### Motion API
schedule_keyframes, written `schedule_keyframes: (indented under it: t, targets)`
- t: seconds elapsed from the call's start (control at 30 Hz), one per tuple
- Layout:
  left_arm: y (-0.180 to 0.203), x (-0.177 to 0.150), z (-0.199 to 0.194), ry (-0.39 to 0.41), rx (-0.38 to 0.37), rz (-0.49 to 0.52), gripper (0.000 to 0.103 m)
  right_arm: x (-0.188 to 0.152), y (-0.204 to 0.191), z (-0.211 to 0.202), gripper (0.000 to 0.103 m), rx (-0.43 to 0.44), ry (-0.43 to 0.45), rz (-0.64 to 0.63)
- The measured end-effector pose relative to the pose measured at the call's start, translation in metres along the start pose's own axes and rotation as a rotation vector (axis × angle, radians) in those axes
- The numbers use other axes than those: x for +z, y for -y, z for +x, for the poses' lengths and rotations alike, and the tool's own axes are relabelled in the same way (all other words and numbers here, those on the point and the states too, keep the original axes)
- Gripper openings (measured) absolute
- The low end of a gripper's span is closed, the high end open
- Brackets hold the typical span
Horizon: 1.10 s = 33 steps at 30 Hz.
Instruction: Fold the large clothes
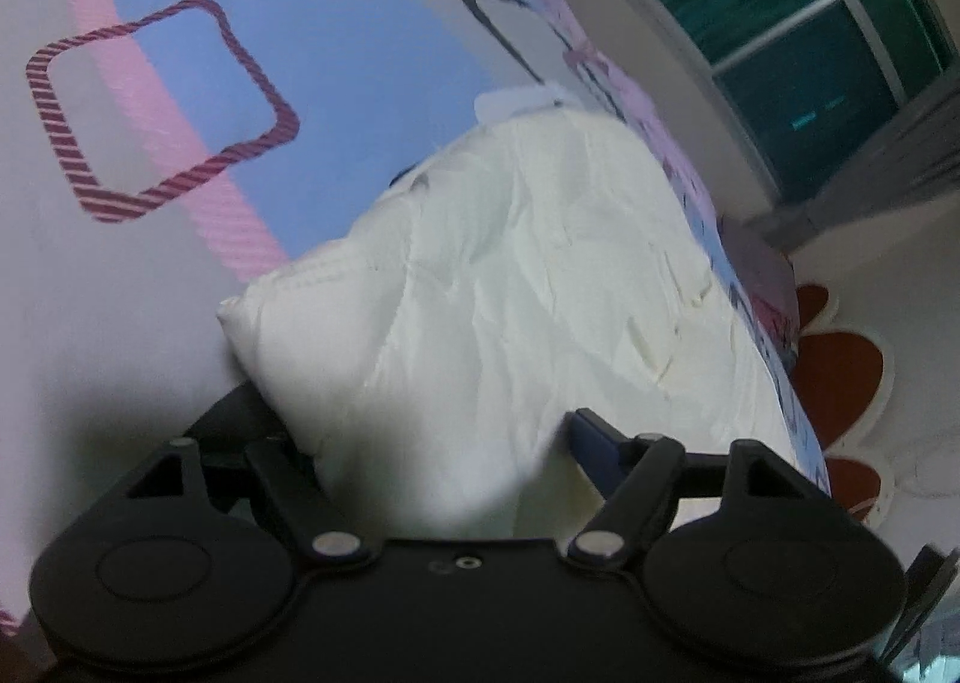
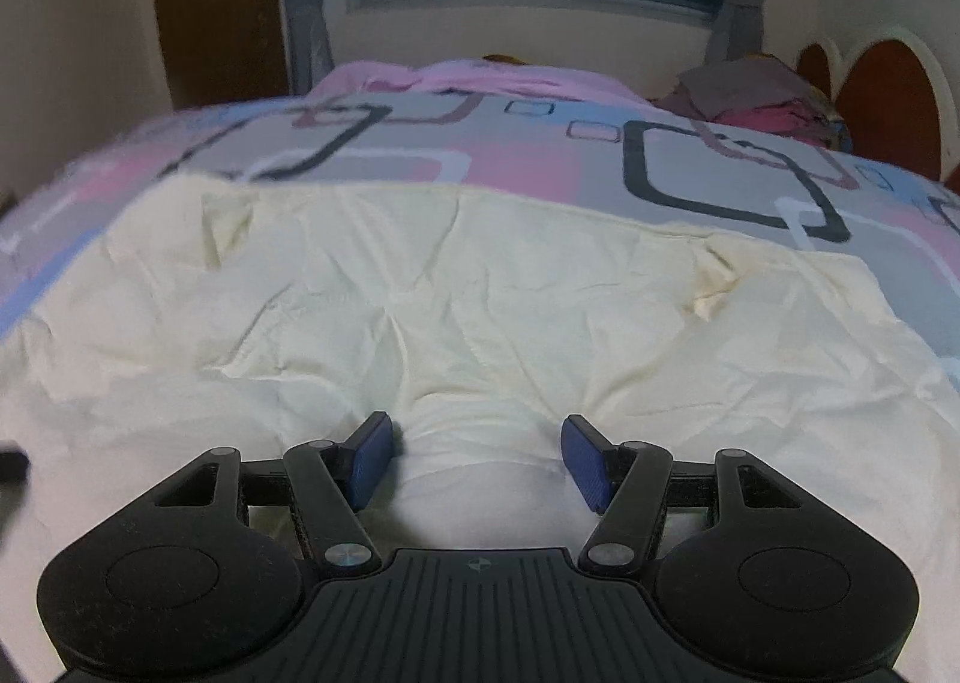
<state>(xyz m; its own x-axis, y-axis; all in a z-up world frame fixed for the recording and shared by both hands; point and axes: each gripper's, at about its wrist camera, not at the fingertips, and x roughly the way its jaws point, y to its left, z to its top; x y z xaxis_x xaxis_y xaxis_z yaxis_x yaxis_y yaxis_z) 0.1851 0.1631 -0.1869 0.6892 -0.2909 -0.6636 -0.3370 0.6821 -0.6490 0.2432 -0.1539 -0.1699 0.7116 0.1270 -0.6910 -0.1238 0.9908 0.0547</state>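
- My left gripper (image 1: 420, 431) points down at the near corner of the cream garment (image 1: 510, 275). A thick fold of that cloth fills the gap between my two fingers; the left one is buried under it and only the blue pad (image 1: 591, 437) of the right one shows. I cannot tell whether the pads are pressing the fold or merely sitting around it.
- In the left wrist view the garment lies crumpled on the patterned bedspread (image 1: 180, 83), near the bed's edge, with a window (image 1: 810, 53) beyond.
- My right gripper (image 2: 477, 458) hovers low over the same garment (image 2: 480, 287), which spreads wide and wrinkled across the bedspread (image 2: 540, 161).
- Its fingers stand apart, blue pads (image 2: 372, 458) facing each other, and a raised hump of cloth sits between them; the left pad is just beside the hump, the right pad apart from it.
- Farther right, a heap of coloured clothes (image 2: 762, 107) rests by the headboard (image 2: 888, 101).
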Motion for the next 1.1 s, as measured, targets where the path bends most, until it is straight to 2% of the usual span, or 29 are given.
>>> schedule_keyframes:
  t: [0.07, 0.2, 0.3, 0.37, 0.43, 0.57, 0.73, 0.87, 0.9, 1.0, 1.03, 1.07, 1.1]
  targets:
    - [0.004, 0.002, 0.003, 0.008, -0.009, -0.011, 0.04, -0.005, -0.002, 0.009, 0.063, -0.015, 0.0, -0.021]
    - [0.027, 0.001, -0.006, 0.057, 0.004, 0.059, 0.02, -0.017, -0.009, 0.016, 0.064, -0.046, 0.033, -0.066]
    - [0.047, -0.001, -0.022, 0.113, 0.008, 0.149, 0.017, -0.018, -0.005, 0.016, 0.064, -0.032, 0.036, -0.051]
    - [0.066, -0.004, -0.031, 0.146, 0.007, 0.246, 0.017, -0.01, -0.002, 0.012, 0.064, -0.018, 0.017, -0.043]
    - [0.083, -0.006, -0.041, 0.172, -0.002, 0.34, 0.017, -0.002, 0.009, 0.002, 0.064, 0.009, 0.019, 0.02]
    - [0.124, -0.017, -0.057, 0.228, -0.052, 0.539, 0.017, 0.001, 0.031, -0.051, 0.064, 0.006, 0.111, 0.046]
    - [0.174, -0.045, -0.063, 0.267, -0.14, 0.77, 0.017, -0.02, 0.097, -0.11, 0.064, -0.136, 0.122, 0.15]
    - [0.205, -0.073, -0.058, 0.255, -0.219, 0.913, 0.017, -0.043, 0.145, -0.125, 0.064, -0.245, 0.063, 0.249]
    - [0.212, -0.081, -0.057, 0.246, -0.243, 0.943, 0.017, -0.049, 0.154, -0.124, 0.064, -0.236, 0.035, 0.285]
    - [0.23, -0.105, -0.05, 0.197, -0.319, 1.025, 0.017, -0.06, 0.171, -0.114, 0.064, -0.135, -0.016, 0.383]
    - [0.237, -0.113, -0.045, 0.165, -0.349, 1.047, 0.017, -0.06, 0.172, -0.113, 0.059, -0.118, -0.014, 0.387]
    - [0.242, -0.12, -0.04, 0.139, -0.372, 1.062, 0.017, -0.06, 0.173, -0.112, 0.049, -0.098, -0.012, 0.396]
    - [0.247, -0.127, -0.035, 0.111, -0.395, 1.074, 0.017, -0.061, 0.176, -0.112, 0.047, -0.087, -0.008, 0.406]
